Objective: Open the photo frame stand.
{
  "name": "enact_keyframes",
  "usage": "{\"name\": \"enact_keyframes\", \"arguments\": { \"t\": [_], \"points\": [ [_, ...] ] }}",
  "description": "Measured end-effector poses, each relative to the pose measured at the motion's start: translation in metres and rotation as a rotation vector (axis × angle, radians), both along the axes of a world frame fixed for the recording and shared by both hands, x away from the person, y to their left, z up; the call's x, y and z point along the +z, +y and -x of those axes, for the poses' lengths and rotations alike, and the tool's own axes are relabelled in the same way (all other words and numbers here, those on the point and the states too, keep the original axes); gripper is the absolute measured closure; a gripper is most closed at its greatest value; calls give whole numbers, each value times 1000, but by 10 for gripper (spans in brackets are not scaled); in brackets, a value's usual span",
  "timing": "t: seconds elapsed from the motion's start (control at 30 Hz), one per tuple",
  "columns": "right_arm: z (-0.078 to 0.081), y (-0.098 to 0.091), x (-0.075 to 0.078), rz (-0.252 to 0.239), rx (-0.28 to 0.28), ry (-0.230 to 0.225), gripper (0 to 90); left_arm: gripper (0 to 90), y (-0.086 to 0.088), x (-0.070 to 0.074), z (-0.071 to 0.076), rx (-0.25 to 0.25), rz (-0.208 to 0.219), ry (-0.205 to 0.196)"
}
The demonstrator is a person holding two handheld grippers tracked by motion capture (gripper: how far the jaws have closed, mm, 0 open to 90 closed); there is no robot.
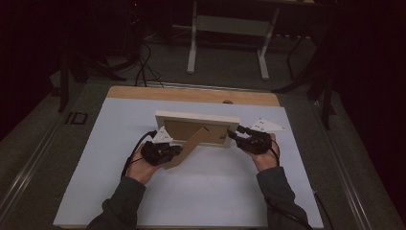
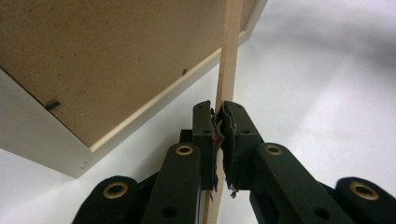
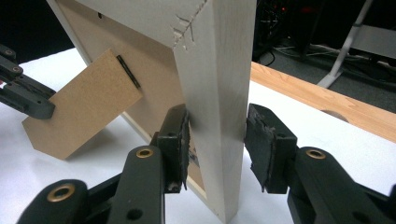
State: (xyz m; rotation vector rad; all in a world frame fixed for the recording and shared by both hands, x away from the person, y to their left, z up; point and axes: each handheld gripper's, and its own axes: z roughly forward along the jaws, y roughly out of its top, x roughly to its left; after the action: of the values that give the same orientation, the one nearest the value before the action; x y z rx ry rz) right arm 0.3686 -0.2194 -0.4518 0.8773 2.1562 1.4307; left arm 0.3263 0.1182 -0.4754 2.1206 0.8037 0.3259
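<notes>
A pale wooden picture frame (image 1: 196, 117) stands upright on the white table top (image 1: 215, 191), its brown backboard (image 2: 93, 60) facing me. Its brown stand flap (image 1: 191, 146) swings out toward the lower left. My left gripper (image 1: 174, 152) is shut on the thin edge of that flap (image 2: 228, 60), pads pressed on both sides (image 2: 219, 123). My right gripper (image 1: 234, 135) is shut on the frame's right-hand wooden side (image 3: 217, 93), one pad on each face (image 3: 217, 135). The right gripper view also takes in the flap (image 3: 79, 116) and the left gripper (image 3: 28, 100).
A bare wooden strip (image 1: 191, 93) runs along the table's far edge. Beyond it stand the white legs of a desk (image 1: 194, 43), with dark cables (image 1: 143, 67) on the floor. The room around is dim.
</notes>
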Motion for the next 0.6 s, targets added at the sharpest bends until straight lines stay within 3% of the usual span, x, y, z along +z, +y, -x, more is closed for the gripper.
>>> {"name": "enact_keyframes", "arguments": {
  "t": [0.6],
  "points": [
    [15,0,-3,31,18,-32,591,864,-4,-7,20,-50,40,6]
  ]
}}
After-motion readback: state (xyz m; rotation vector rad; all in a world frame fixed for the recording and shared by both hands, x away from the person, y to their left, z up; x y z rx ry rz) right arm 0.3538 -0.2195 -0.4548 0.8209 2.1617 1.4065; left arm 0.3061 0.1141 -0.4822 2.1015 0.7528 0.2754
